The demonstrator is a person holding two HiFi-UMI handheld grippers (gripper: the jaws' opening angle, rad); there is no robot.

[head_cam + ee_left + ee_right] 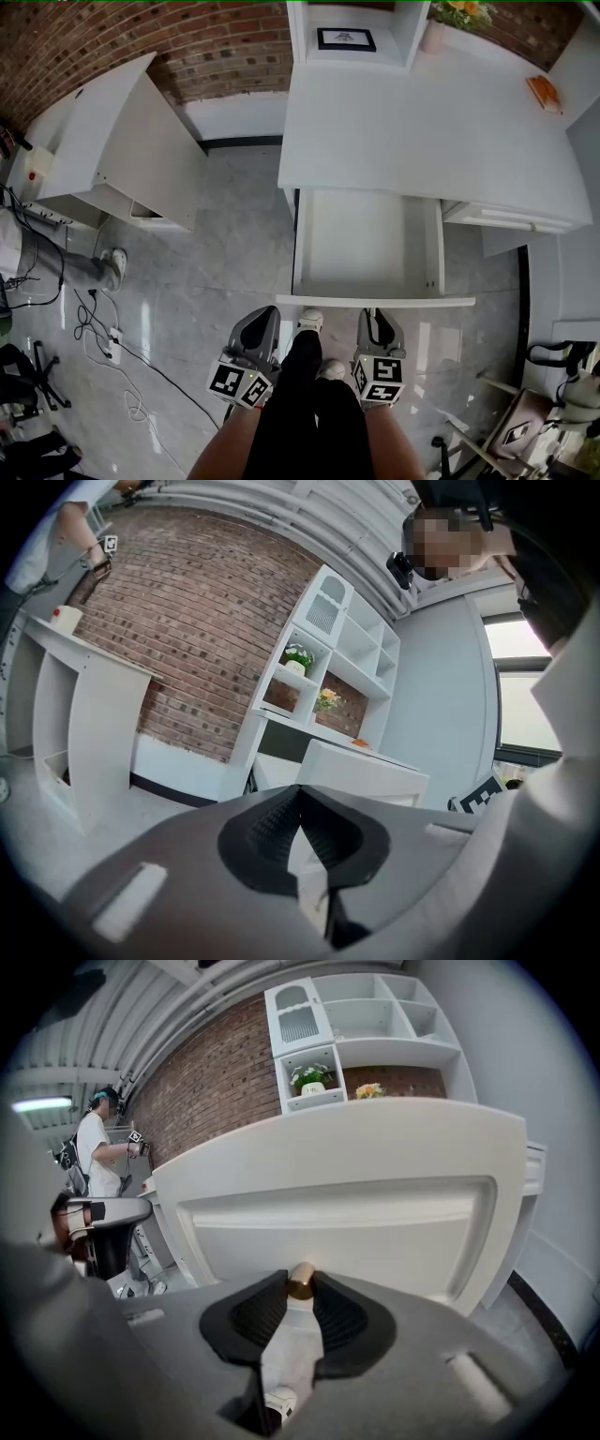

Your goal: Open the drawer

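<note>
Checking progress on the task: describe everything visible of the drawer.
The drawer is white, looks like painted wood, and stands pulled well out from under the white desk, its shallow interior bare. Its front panel has a recessed field and a small brass-coloured knob, clamped between the jaws of the right gripper.

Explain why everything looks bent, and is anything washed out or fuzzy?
Head view: the wide lens curves the brick wall, and the glossy floor shows reflections. Left gripper view: dark round edges, the window is washed out. Right gripper view: the drawer front bows; the knob is sharp.
</note>
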